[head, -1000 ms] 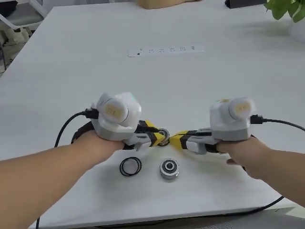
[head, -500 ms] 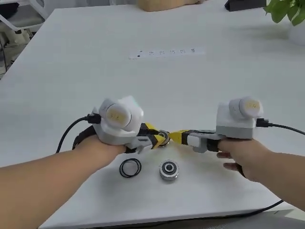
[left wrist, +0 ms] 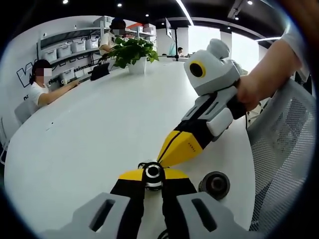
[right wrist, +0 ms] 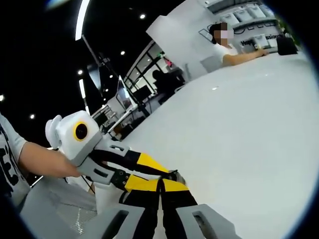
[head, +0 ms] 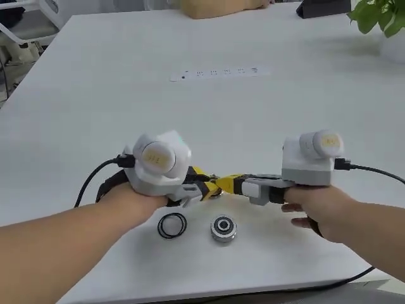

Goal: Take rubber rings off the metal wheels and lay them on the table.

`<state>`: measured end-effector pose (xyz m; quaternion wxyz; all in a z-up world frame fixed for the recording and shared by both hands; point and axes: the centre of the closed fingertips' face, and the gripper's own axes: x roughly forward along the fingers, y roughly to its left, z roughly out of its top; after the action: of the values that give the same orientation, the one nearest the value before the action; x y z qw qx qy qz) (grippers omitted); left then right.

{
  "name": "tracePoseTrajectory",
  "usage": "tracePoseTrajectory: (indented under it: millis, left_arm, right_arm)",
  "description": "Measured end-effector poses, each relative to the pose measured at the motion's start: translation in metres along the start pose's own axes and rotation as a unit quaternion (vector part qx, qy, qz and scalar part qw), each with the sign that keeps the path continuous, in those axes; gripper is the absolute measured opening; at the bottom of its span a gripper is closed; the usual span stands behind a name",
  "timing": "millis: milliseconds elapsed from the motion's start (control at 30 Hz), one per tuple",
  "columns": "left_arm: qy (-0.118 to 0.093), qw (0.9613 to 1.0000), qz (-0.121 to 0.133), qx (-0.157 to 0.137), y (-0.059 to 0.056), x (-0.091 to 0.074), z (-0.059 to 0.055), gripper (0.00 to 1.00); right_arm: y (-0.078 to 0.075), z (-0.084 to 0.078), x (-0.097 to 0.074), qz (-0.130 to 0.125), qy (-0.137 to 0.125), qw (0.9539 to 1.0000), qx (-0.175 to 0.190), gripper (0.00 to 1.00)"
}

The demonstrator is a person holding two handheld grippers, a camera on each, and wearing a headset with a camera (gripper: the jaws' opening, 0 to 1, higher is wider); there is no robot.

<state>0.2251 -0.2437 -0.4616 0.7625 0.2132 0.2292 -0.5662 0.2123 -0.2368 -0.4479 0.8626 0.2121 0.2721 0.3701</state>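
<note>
My left gripper is shut on a small metal wheel with a black rubber ring on its rim, held just above the white table. From the right comes my right gripper with its jaws shut, its yellow tips touching the held wheel's edge. In front of the grippers a second metal wheel lies flat on the table. To its left lie loose black rubber rings.
A white power strip lies further back on the table. A potted plant stands at the far right corner. Gripper cables trail off both sides near the front edge. A mesh chair stands at the table's near side.
My right gripper has moved left until its tips meet the wheel held in the left gripper. The left gripper has stayed nearly still.
</note>
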Motion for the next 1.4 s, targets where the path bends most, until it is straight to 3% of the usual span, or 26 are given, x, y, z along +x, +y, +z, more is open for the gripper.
tracePoseTrajectory:
  millis: [367, 567, 833, 1167, 1400]
  left_arm:
    - [0.002, 1.0000, -0.004, 0.000, -0.001, 0.000, 0.000, 0.07]
    - [0.009, 0.9999, -0.005, -0.002, -0.001, 0.000, 0.000, 0.07]
    - [0.019, 0.9996, -0.013, 0.015, -0.003, -0.005, 0.001, 0.11]
    - [-0.014, 0.9996, -0.025, 0.002, -0.008, -0.031, 0.014, 0.22]
    - [-0.028, 0.9993, -0.024, -0.002, -0.011, -0.055, 0.013, 0.32]
  right_arm:
    - [0.011, -0.001, -0.007, 0.049, 0.002, 0.9982, 0.035, 0.00]
    - [-0.001, -0.003, -0.005, 0.011, 0.011, 0.9999, 0.006, 0.00]
    - [0.001, -0.001, -0.006, -0.001, 0.014, 0.9999, -0.007, 0.00]
    - [0.007, 0.007, -0.007, 0.006, 0.003, 0.9999, -0.008, 0.00]
    - [0.017, 0.015, -0.009, 0.015, -0.002, 0.9998, -0.009, 0.00]
